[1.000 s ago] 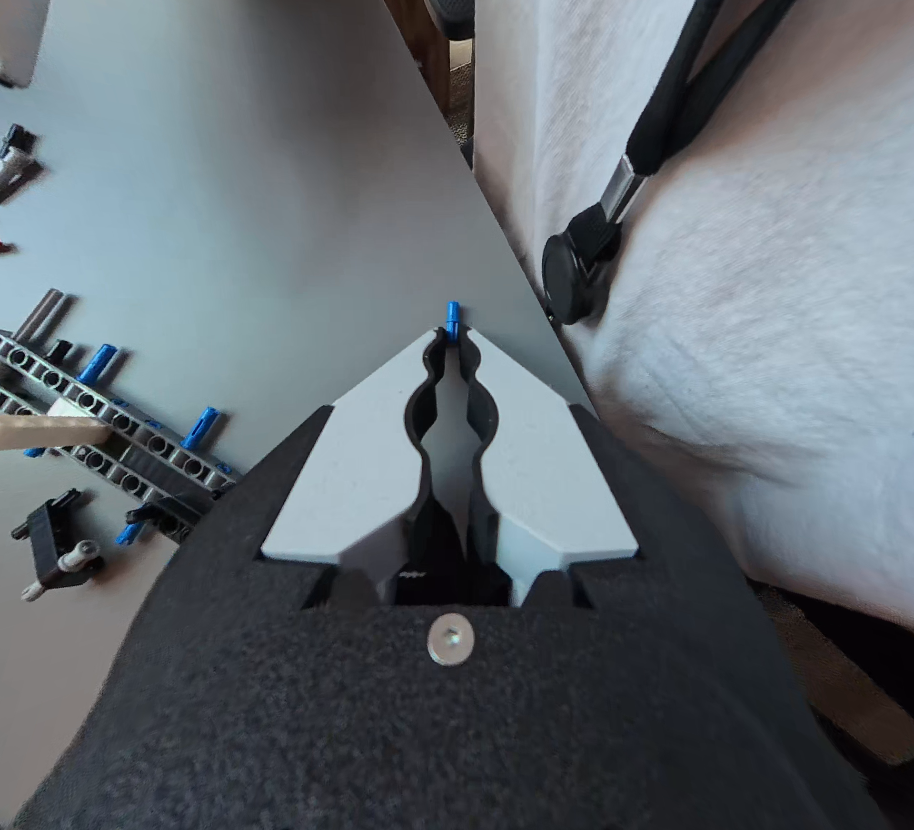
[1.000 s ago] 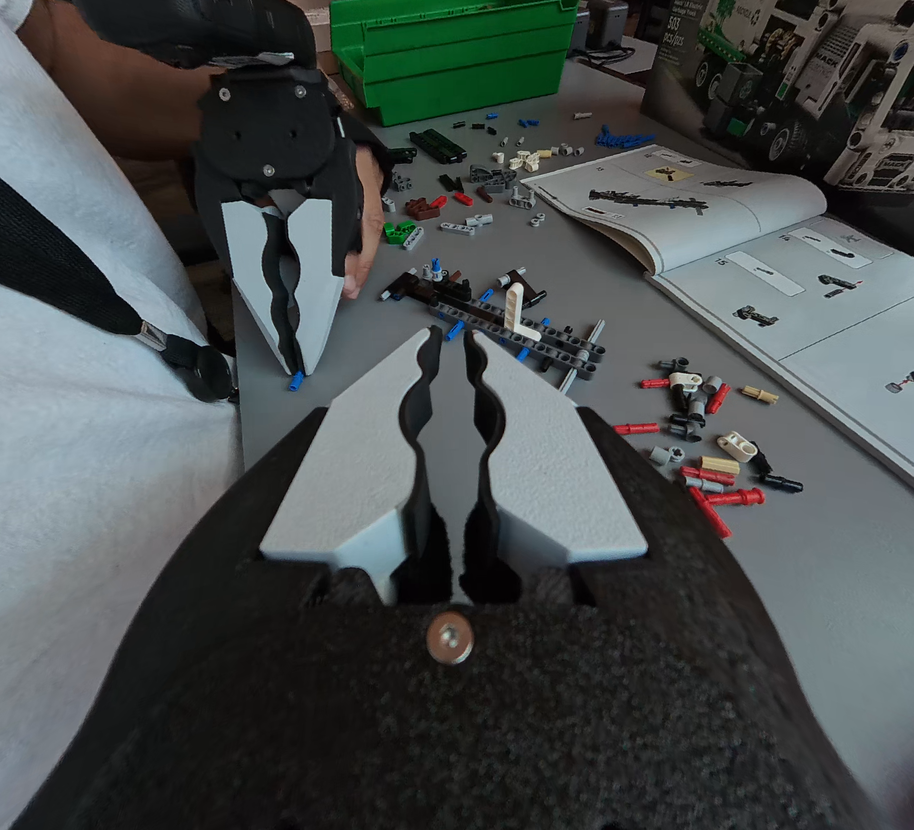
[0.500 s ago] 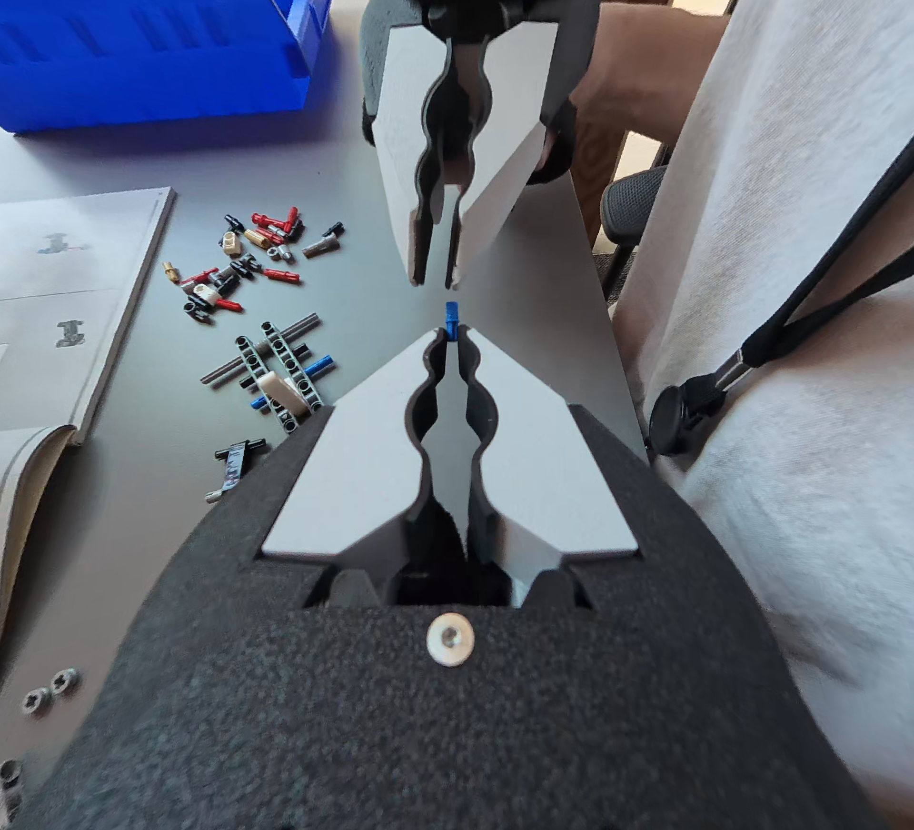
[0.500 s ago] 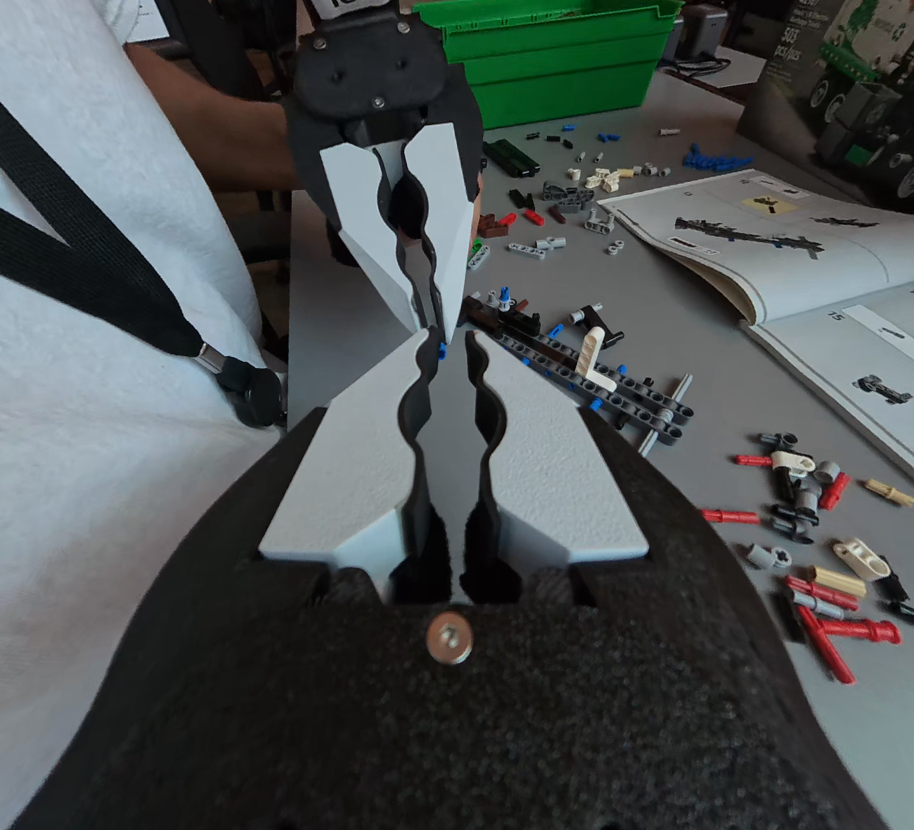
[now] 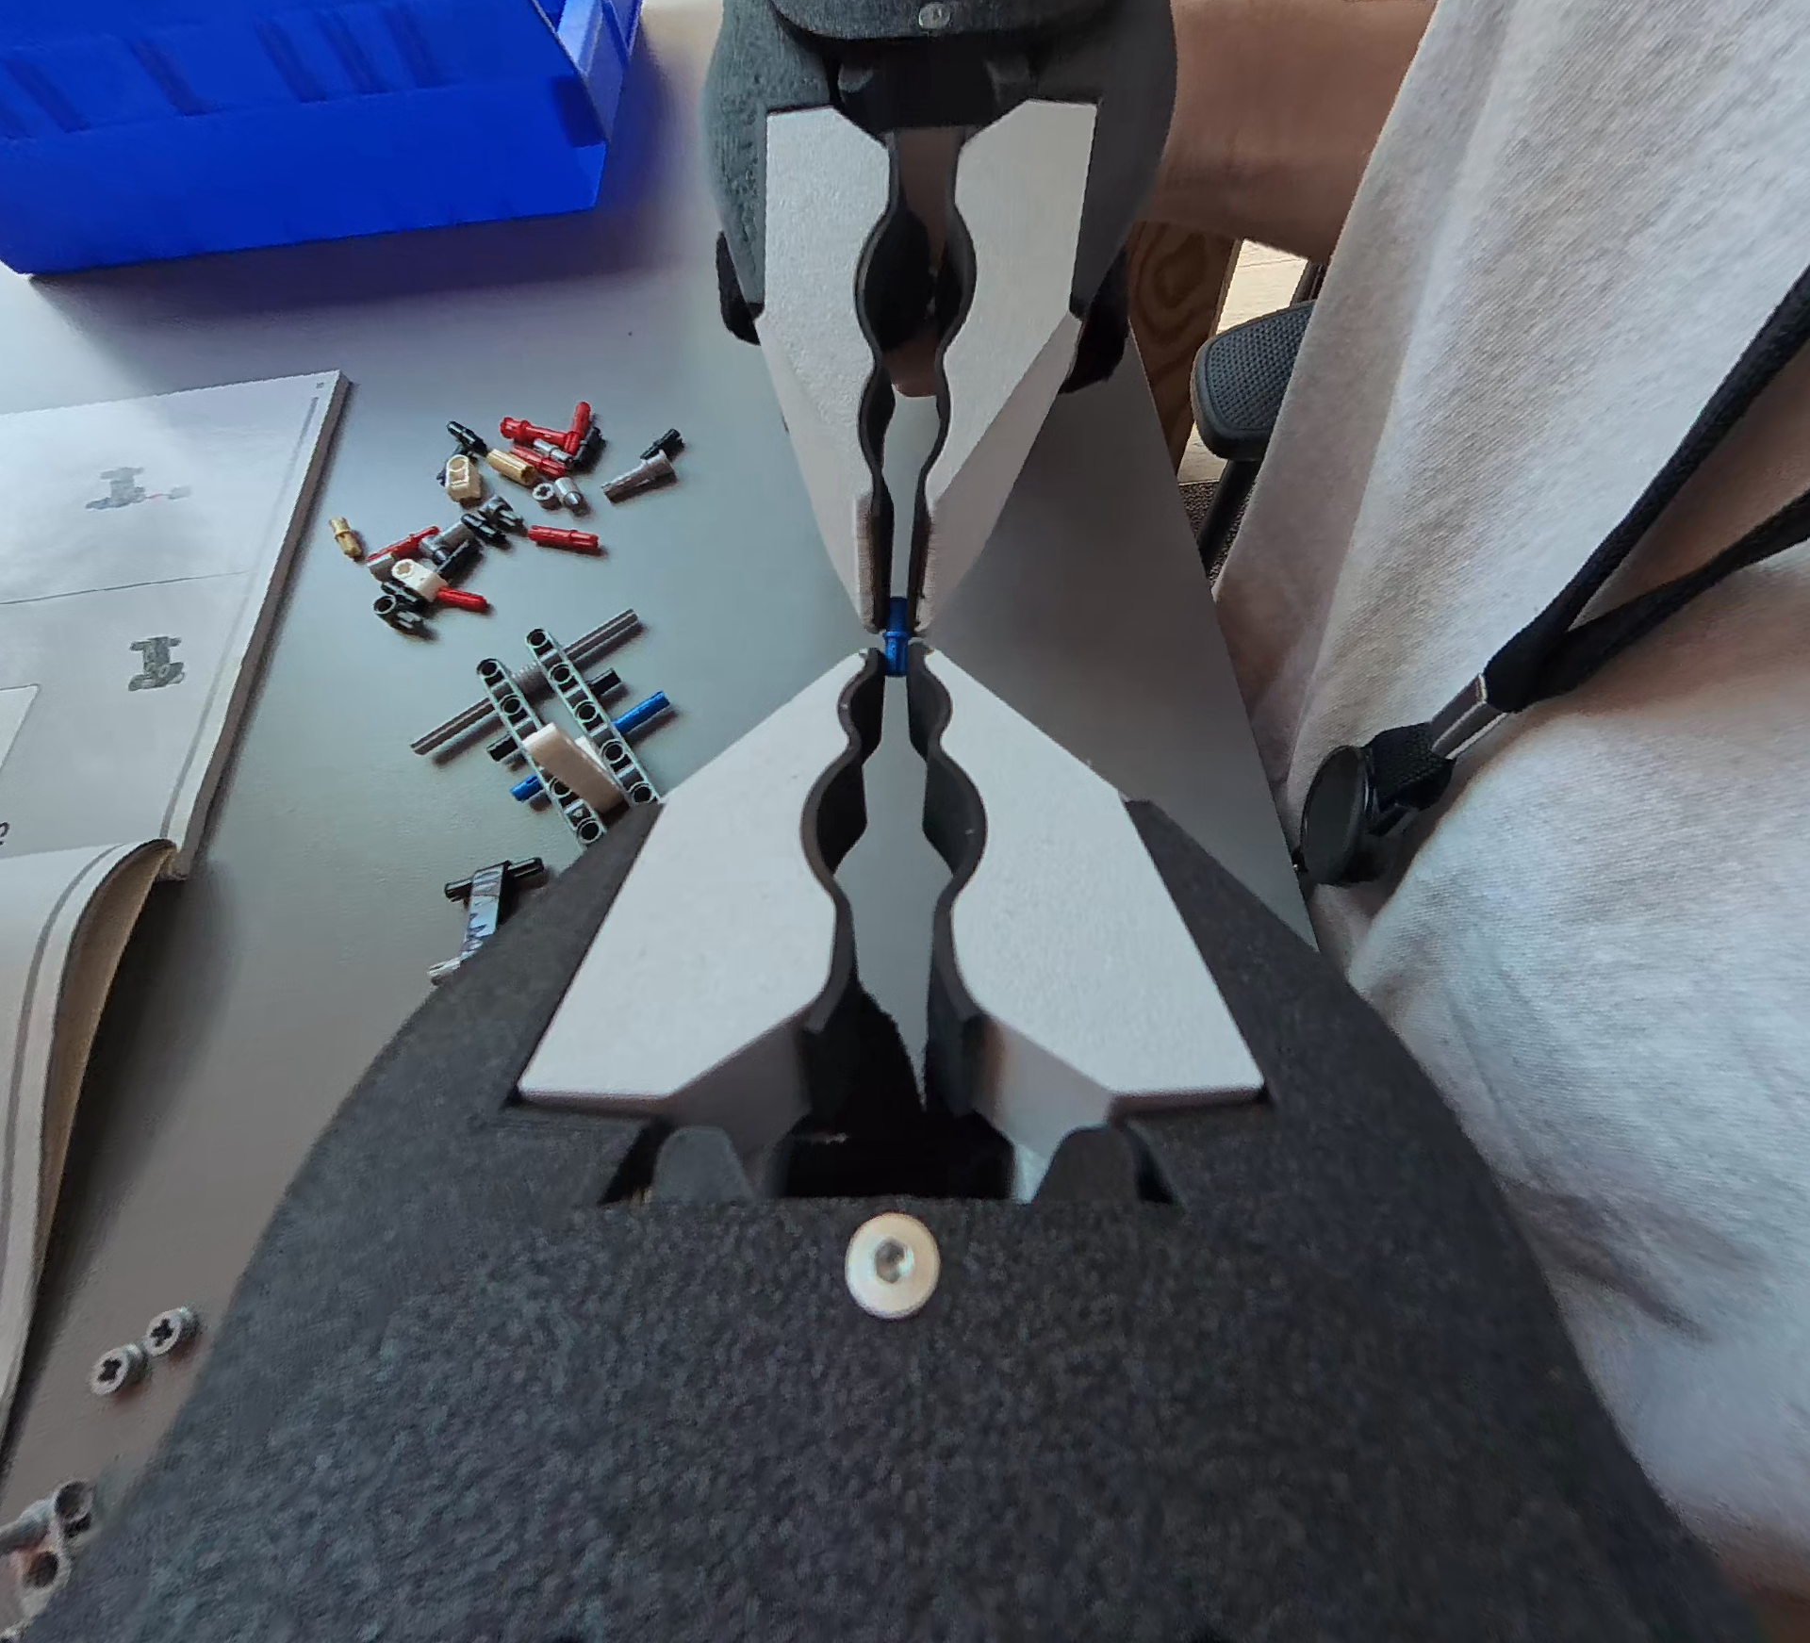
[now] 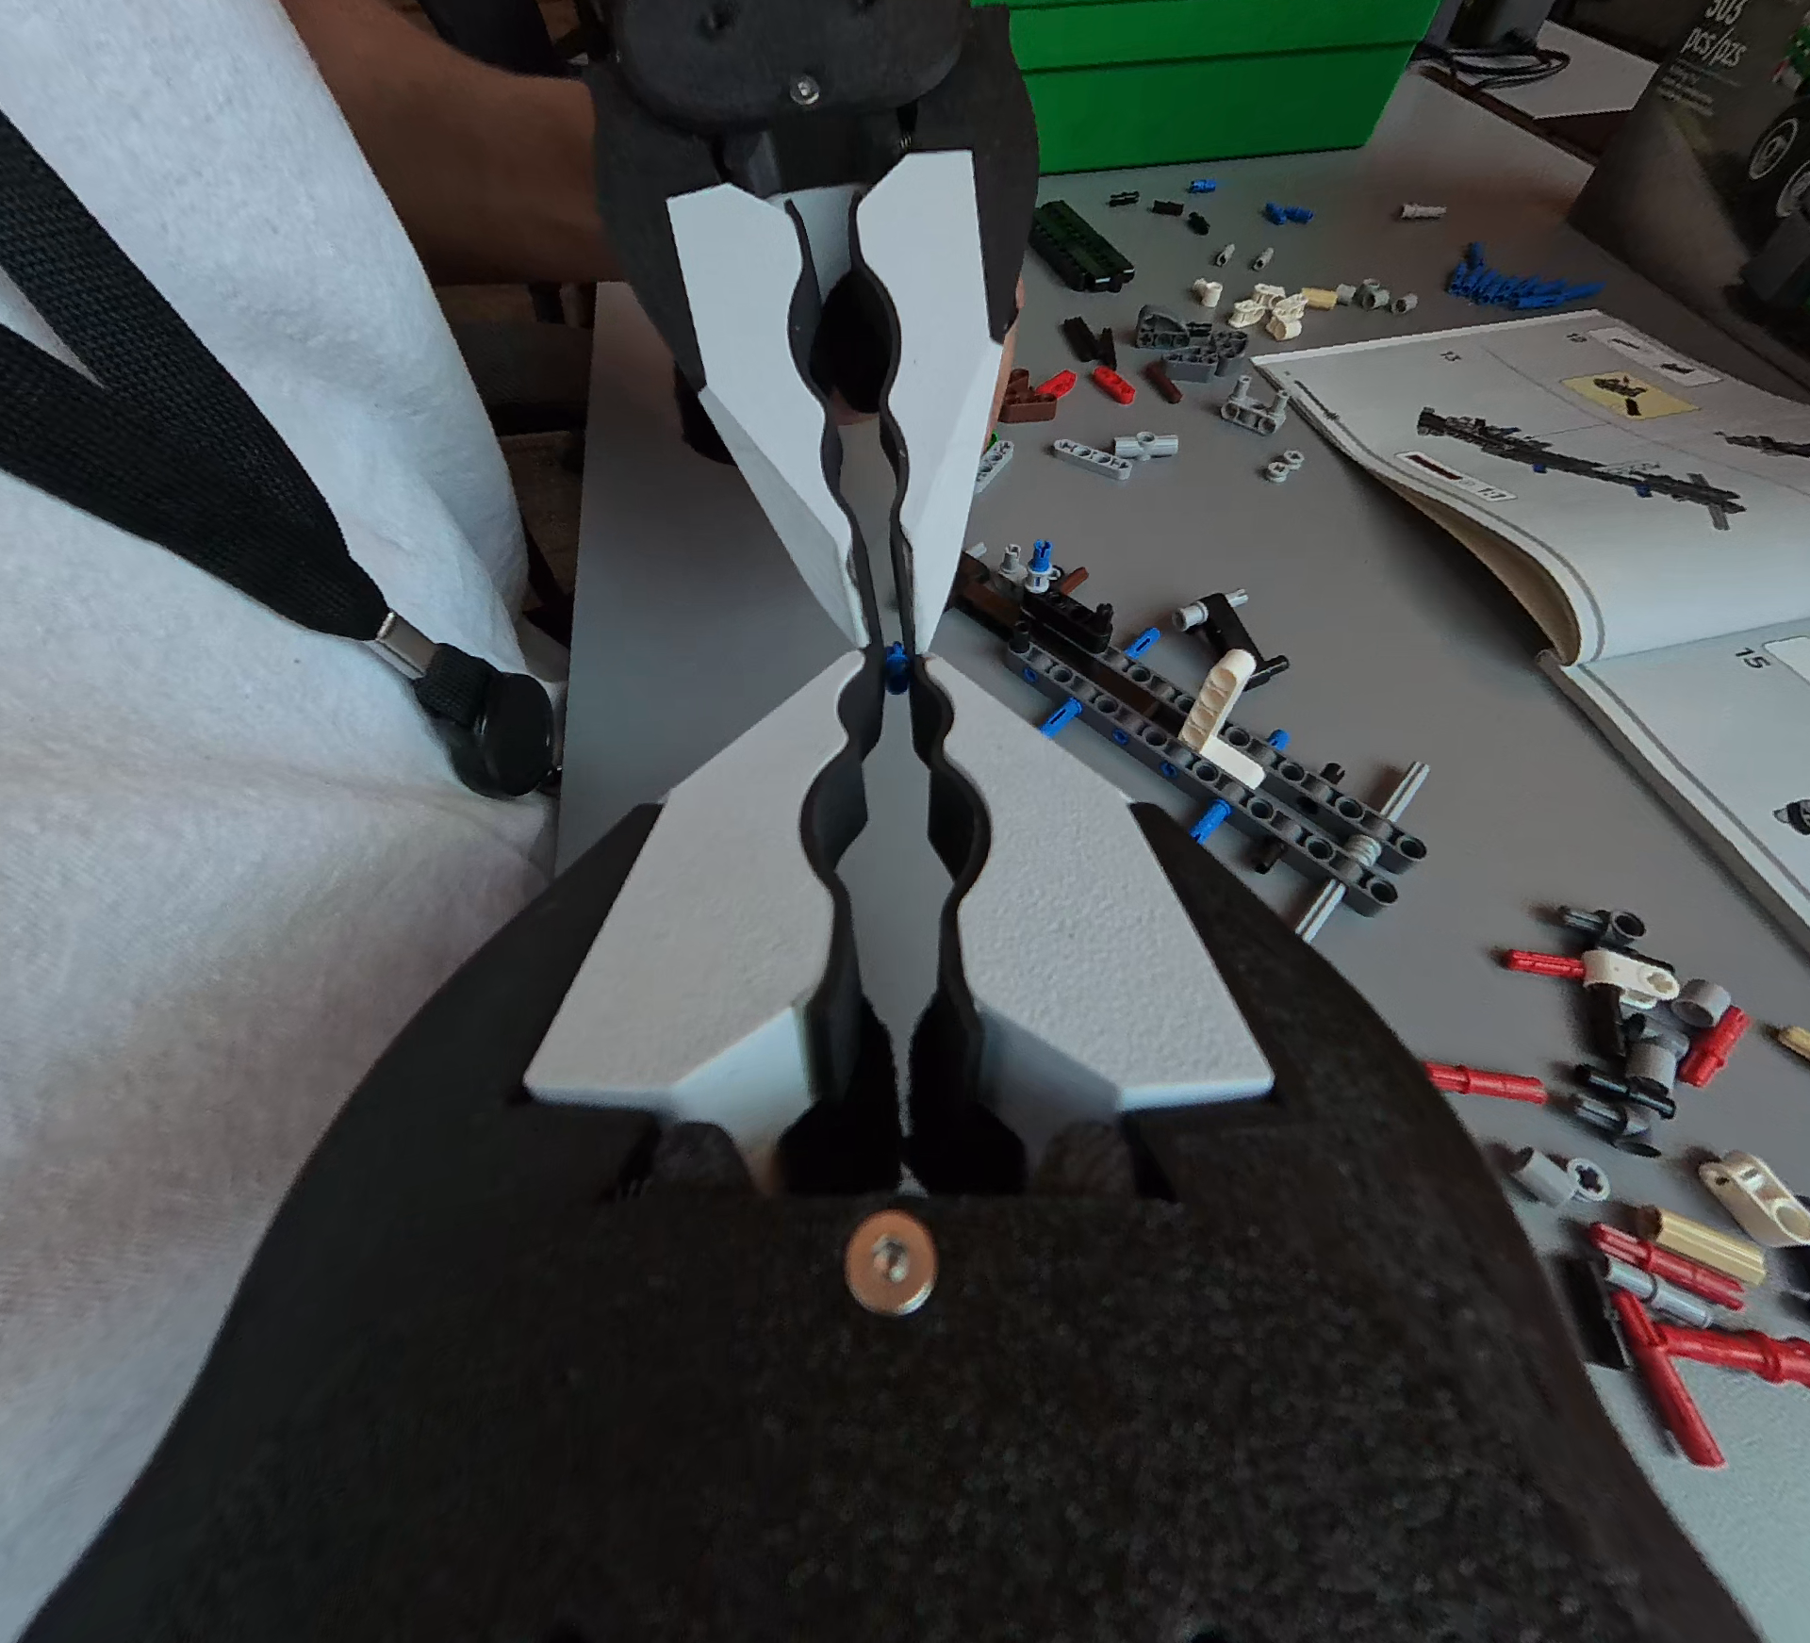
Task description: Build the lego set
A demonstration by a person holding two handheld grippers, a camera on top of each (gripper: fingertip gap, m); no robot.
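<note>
My left gripper [image 5: 889, 661] is shut on a small blue pin [image 5: 893, 646] and holds it in the air above the table's near edge. My right gripper [image 6: 891, 666] meets it tip to tip. Its narrow tips sit around the pin's [image 6: 893, 661] other end, with the gap no wider than the pin. The right gripper also shows in the left wrist view [image 5: 893, 612], and the left gripper in the right wrist view [image 6: 886, 631]. The part-built assembly of dark grey beams [image 6: 1205, 773] with blue pins and a white piece lies on the grey table [image 6: 705, 715] beside the grippers.
An open instruction booklet [image 6: 1567, 460] lies past the assembly. Loose red, black, grey and tan pieces [image 6: 1645, 1038] lie near it, with more [image 6: 1224, 303] farther back. There is also a green bin [image 6: 1205, 9], a blue bin [image 5: 294, 49], the set's box [image 6: 1743, 78] and a person's white-shirted torso [image 5: 1567, 715]. Less than 4 cm separates the two grippers' tips.
The left gripper swung round with the pin to face the right gripper. The two have closed the gap and now meet tip to tip at the pin.
</note>
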